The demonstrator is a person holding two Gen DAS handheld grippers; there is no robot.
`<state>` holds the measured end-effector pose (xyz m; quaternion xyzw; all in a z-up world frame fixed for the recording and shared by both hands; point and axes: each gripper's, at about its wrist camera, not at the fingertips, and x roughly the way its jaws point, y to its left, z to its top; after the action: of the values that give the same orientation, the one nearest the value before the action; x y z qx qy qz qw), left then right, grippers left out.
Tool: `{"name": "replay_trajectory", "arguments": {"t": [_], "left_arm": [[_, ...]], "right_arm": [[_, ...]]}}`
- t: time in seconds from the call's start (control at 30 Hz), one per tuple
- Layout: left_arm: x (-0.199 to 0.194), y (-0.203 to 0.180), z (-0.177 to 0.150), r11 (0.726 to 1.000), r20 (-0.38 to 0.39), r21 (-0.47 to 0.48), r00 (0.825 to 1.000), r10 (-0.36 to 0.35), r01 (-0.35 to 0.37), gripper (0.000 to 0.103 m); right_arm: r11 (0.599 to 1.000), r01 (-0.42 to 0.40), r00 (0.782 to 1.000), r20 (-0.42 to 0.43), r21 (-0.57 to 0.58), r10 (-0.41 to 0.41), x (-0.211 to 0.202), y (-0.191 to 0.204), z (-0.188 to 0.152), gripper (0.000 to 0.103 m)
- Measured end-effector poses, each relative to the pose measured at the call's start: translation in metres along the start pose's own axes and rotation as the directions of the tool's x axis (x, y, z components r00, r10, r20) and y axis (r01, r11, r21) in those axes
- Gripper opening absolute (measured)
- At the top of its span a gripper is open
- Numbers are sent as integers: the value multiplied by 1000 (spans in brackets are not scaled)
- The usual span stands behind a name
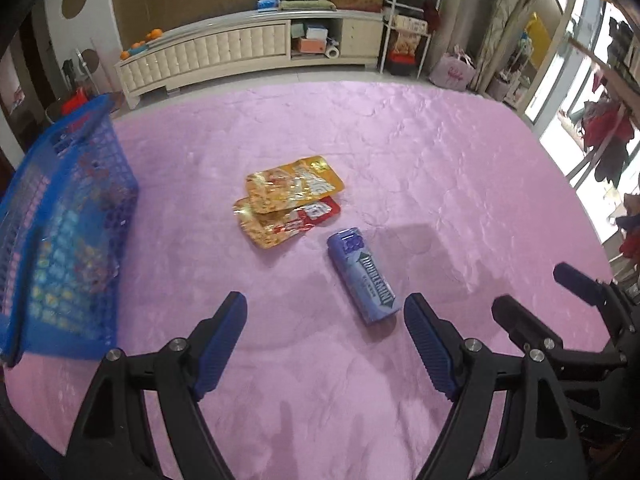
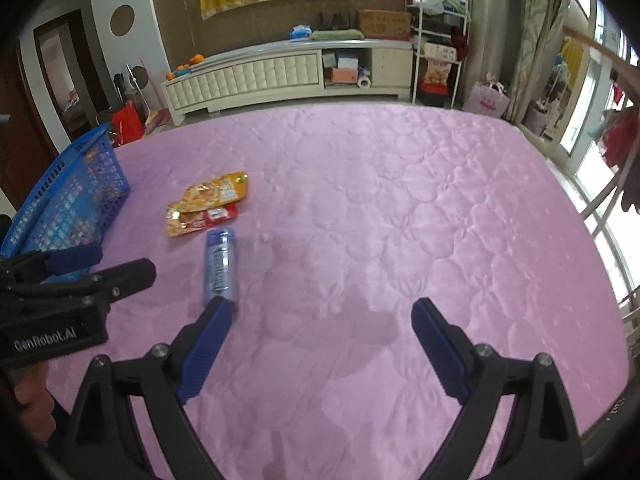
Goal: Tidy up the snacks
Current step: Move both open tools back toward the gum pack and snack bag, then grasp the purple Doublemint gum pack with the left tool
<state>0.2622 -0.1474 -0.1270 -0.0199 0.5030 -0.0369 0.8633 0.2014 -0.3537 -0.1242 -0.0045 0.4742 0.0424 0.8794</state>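
Note:
A blue Doublemint tube lies on the pink quilted bed, just beyond my left gripper, which is open and empty. Two snack pouches lie past it: a yellow pouch overlapping a red-and-gold pouch. A blue mesh basket holding several packets stands at the left. In the right wrist view my right gripper hangs open and empty over bare quilt, with the tube at its left fingertip, the pouches and basket farther left. The right gripper also appears beside the left one.
The bed's right edge runs along a window with a railing. Beyond the far edge stand a long cream cabinet, a white rack and a pink bag. The left gripper's body shows at the left of the right wrist view.

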Motion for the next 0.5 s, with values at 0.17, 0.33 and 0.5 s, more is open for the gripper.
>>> {"name": "replay_trajectory", "arguments": {"t": [0.17,0.33,0.5], "left_arm": [[28,-7,8,1000,-42,-14,999,-2,2,79],[46,-14,13,1000,-69,-12,998,3,-4,79],[69,-18,10,999,-116,-16,993,31,-33,79]], "right_arm": [[998,14,1000,2,54,-14,19,-15,7,94],[993,45,999,18,109,-47,31,-24,3,94],[988,61,998,5,145,-62,36,-31,-6,94]]}}
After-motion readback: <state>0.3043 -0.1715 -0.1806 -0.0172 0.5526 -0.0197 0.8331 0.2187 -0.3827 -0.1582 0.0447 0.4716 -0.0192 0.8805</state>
